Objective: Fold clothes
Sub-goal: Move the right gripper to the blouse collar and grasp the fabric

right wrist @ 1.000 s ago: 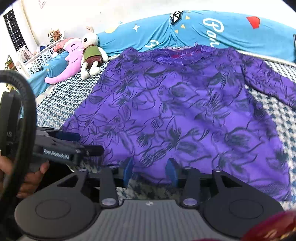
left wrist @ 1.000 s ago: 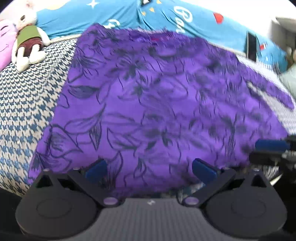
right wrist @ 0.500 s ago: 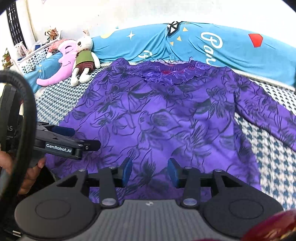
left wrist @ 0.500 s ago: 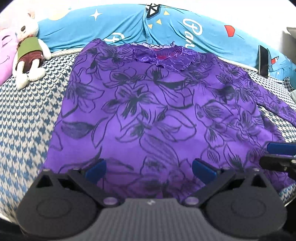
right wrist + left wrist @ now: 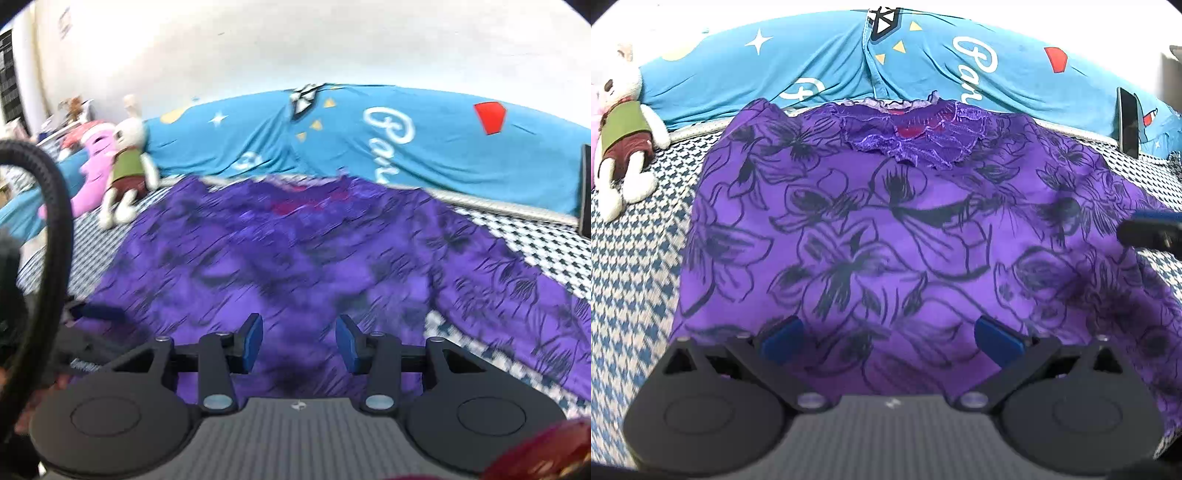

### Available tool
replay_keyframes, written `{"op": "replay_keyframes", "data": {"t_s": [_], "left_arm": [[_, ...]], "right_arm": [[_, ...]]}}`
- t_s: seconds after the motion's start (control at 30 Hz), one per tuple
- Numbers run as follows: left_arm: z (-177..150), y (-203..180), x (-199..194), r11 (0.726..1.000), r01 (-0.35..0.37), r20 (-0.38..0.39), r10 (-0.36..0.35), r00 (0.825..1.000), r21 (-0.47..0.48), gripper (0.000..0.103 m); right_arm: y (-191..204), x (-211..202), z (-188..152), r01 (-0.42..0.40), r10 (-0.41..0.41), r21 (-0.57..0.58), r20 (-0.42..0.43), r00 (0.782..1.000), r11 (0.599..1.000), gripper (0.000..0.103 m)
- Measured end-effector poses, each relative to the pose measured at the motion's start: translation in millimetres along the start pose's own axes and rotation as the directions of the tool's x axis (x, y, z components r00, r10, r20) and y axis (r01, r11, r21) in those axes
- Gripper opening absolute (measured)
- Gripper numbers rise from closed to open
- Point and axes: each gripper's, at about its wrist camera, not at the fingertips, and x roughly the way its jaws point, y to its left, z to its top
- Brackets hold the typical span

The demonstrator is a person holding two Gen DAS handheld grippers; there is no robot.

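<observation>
A purple blouse (image 5: 886, 229) with black flower outlines lies flat on the houndstooth bed cover (image 5: 631, 280), its lace collar (image 5: 912, 140) at the far end. My left gripper (image 5: 889, 341) hovers over the lower middle of the blouse, its blue pads (image 5: 781, 339) wide apart and holding nothing. At the right edge of this view my right gripper (image 5: 1148, 229) shows over the blouse's right side. The right wrist view is blurred by motion: the blouse (image 5: 295, 266) fills it, one sleeve (image 5: 517, 288) stretches to the right, and my right gripper (image 5: 300, 343) is open above the cloth. My left gripper (image 5: 92, 314) sits low at the left.
Blue bedding (image 5: 923, 70) with white lettering runs along the back. A stuffed rabbit (image 5: 624, 129) lies at the far left, beside a pink plush (image 5: 92, 166). A dark phone (image 5: 1128, 122) leans at the far right. A black cable (image 5: 55, 221) arcs over a hand (image 5: 33, 406).
Both grippers have travelled forward from the hem over the blouse toward its collar. The right wrist view has tilted up and blurred. Both jaws kept their widths.
</observation>
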Motion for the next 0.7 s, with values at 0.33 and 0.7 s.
{"op": "replay_keyframes", "data": {"t_s": [0.33,0.7], "left_arm": [[31.8,-6.3,24.1,1.000,0.007,0.000,-0.007,1.000,-0.010,0.103],[46.0,-0.9,36.3,0.997,0.024,-0.019,-0.025,0.999,-0.072,0.103]], "right_arm": [[-59.8,33.2,33.3,0.114,-0.122,0.128,0.058,0.991,0.985,0.054],[-116.9,68.5,57.2,0.208,-0.236,0.191,0.138,0.962,0.959,0.075]]}}
